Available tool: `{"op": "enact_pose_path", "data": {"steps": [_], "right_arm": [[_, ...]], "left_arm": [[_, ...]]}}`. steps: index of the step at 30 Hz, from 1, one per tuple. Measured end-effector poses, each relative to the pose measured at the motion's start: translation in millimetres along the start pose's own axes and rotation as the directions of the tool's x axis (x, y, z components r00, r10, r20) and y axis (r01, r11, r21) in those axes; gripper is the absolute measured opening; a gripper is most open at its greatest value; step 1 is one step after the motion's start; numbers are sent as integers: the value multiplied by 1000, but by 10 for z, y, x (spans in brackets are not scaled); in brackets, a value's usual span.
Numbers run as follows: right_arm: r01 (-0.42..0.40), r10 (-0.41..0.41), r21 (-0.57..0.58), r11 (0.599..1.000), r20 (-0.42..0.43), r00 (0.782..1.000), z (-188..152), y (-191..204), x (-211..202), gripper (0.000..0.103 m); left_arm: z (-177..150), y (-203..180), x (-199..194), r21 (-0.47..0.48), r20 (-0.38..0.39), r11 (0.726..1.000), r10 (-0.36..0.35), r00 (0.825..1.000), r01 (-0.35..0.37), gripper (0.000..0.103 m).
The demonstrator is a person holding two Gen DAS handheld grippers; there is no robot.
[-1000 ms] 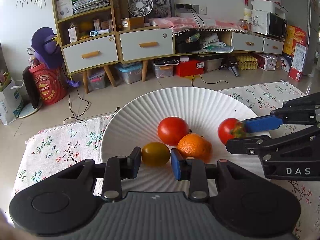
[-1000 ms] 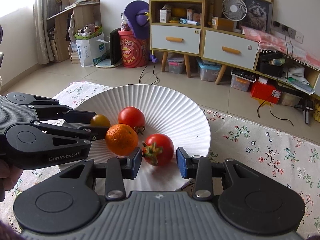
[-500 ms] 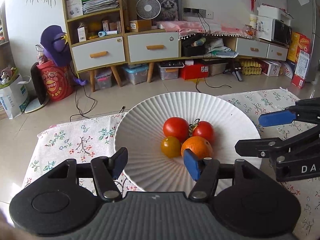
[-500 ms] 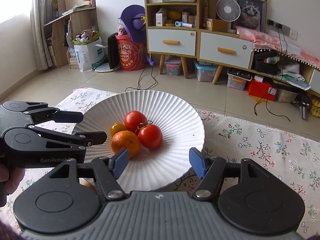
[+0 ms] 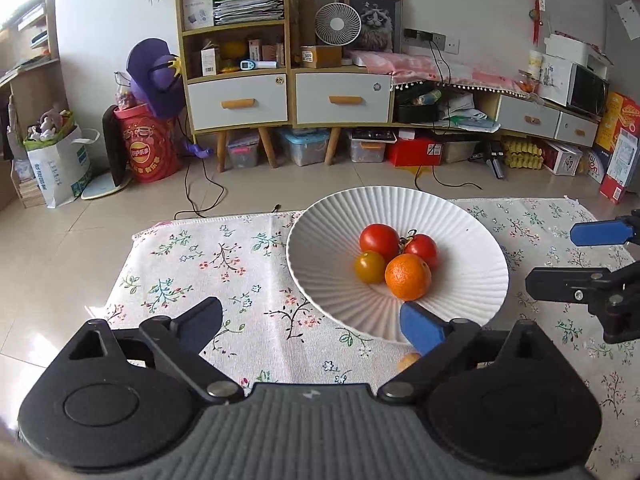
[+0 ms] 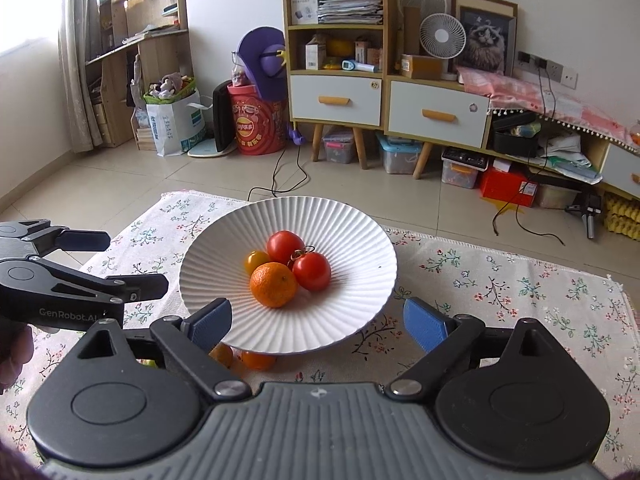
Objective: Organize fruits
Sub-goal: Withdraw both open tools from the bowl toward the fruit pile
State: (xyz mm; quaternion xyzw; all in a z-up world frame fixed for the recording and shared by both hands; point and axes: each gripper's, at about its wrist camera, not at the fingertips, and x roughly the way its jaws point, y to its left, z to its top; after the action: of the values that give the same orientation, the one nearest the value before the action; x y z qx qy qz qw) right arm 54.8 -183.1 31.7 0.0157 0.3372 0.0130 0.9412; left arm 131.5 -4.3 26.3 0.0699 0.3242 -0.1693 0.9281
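A white ribbed plate [image 5: 320, 240] [image 6: 360, 240] stands on a floral cloth. In it lie two red tomatoes [image 5: 379, 239] [image 6: 312, 270], a small yellow tomato [image 5: 369, 266] [image 6: 257, 261] and an orange [image 5: 408, 276] [image 6: 274, 284], all touching. My left gripper [image 5: 310, 322] is open and empty, near the plate's front left rim. My right gripper [image 6: 316, 322] is open and empty, at the plate's front rim. Small orange fruits [image 6: 258, 360] lie on the cloth by the plate's near edge, partly hidden; one shows in the left wrist view [image 5: 408, 360].
The floral cloth [image 5: 224, 264] [image 6: 520, 292] covers the low table; its far edge drops to a tiled floor. Cabinets, boxes and cables stand along the far wall. The other gripper shows at the right of the left wrist view [image 5: 592, 268] and the left of the right wrist view [image 6: 80, 264].
Both grippers opened, let go of the yellow tomato and the red tomato in the plate, and pulled back toward me. The fruits now rest together in the plate's middle.
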Motion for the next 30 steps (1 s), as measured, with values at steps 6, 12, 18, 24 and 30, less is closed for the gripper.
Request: {"op": "enact_pose_path", "data": {"steps": [6, 12, 18, 24, 30], "right_arm": [[9, -10, 40, 999, 15, 1000, -75, 13, -143, 98], [-1, -2, 83, 997, 35, 999, -195, 44, -261, 102], [12, -14, 54, 998, 38, 999, -319, 132, -370, 102], [8, -8, 86, 996, -2, 1000, -468, 138, -364, 102], [15, -15, 12, 1000, -17, 1000, -585, 278, -384, 102]], "left_arm": [[-62, 47, -162, -44, -18, 999, 2, 1000, -3, 101], [-185, 71, -350, -47, -44, 999, 18, 999, -20, 101], [-381, 149, -436, -53, -77, 998, 37, 996, -41, 101], [-569, 251, -422, -56, -127, 998, 33, 991, -40, 101], [-701, 311, -467, -57, -136, 997, 43, 990, -51, 101]]}}
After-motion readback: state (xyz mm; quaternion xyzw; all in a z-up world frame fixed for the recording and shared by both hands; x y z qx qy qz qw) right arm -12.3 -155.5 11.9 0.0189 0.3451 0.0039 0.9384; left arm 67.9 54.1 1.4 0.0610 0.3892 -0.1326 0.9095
